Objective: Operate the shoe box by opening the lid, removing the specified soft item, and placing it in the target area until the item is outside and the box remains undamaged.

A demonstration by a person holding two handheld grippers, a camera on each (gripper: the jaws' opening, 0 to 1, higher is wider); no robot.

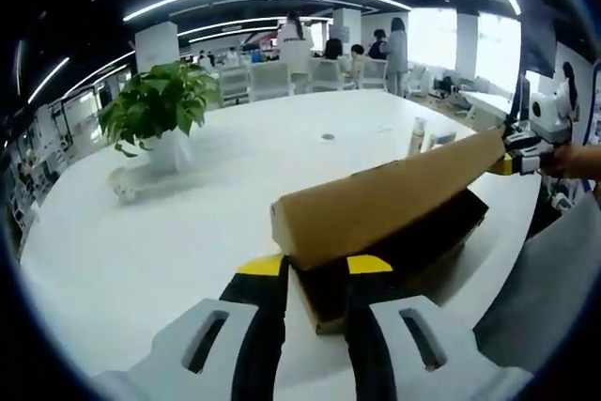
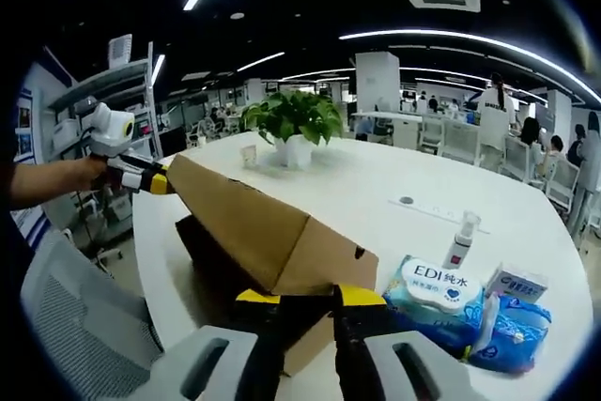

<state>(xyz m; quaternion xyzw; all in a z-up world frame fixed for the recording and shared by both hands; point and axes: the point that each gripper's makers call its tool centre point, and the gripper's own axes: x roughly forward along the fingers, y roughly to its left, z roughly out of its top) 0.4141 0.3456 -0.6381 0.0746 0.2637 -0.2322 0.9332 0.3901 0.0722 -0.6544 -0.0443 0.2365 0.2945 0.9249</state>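
The shoe box (image 2: 282,326) sits on the white table (image 2: 376,185), its cardboard lid (image 2: 263,227) pinched at opposite ends by the left gripper (image 1: 315,274) and right gripper (image 2: 310,300). "EDI 纯水" is printed on the wipes pack (image 2: 441,293) beside it; a potted plant (image 2: 293,129) is seen farther back.

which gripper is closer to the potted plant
Left. The left gripper holds the box end facing the potted plant; the right gripper is at the far end, beside the wipes pack.
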